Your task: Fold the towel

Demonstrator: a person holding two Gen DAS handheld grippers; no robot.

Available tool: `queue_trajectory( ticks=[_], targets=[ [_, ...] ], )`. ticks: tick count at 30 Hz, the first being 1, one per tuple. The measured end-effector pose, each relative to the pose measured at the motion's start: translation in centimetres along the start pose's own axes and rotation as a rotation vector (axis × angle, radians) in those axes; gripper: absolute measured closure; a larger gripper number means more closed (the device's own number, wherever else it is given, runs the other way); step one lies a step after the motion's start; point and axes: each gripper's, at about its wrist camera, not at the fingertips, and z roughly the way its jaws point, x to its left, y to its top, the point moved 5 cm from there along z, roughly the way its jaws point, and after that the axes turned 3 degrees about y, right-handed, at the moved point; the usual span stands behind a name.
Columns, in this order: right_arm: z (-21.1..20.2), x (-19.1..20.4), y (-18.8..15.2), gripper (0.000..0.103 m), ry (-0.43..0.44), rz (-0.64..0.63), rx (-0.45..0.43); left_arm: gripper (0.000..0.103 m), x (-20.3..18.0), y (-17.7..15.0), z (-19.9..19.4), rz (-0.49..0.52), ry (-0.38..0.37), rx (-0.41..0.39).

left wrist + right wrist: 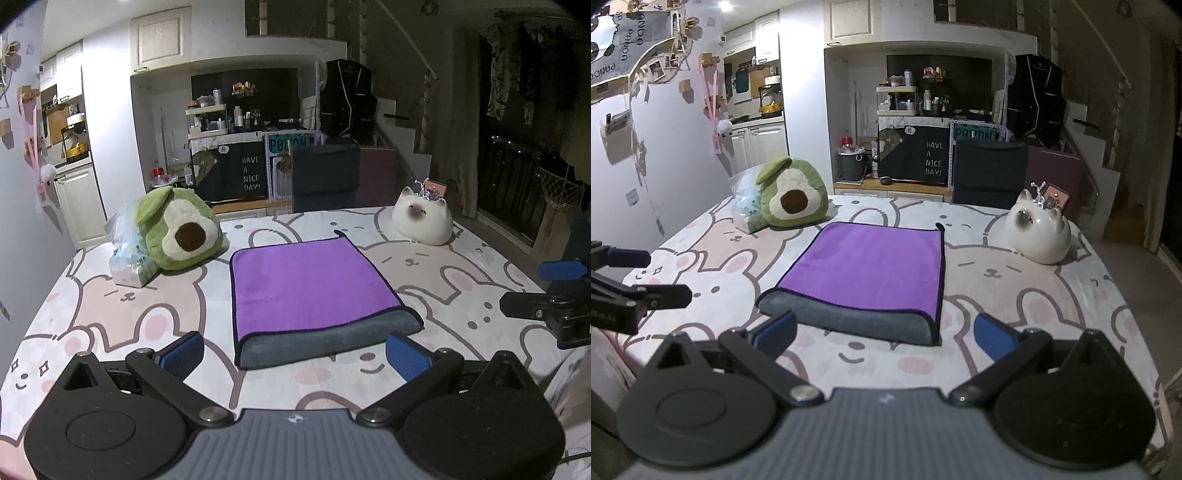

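Note:
A purple towel (306, 284) with a grey underside lies folded flat on the bunny-print table (147, 306), its grey fold edge facing me. It also shows in the right wrist view (871, 269). My left gripper (295, 356) is open and empty, just short of the towel's near edge. My right gripper (884, 336) is open and empty, also just short of the near edge. The right gripper shows at the right edge of the left wrist view (554, 291), and the left gripper at the left edge of the right wrist view (631, 277).
A green avocado plush (177, 229) and a plastic bag of tissues (127, 254) sit at the back left of the table. A white ceramic cat (423, 221) sits at the back right. A dark chair back (325, 177) stands behind the table.

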Motion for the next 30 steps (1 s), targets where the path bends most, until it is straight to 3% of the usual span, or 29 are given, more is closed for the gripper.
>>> queue_trajectory(
  ticks=[30],
  targets=[
    [5.4, -1.5, 3.7, 0.0, -0.002, -0.095, -0.03, 0.0, 2.8, 5.6, 7.8, -0.006, 0.05, -0.056]
  ],
)
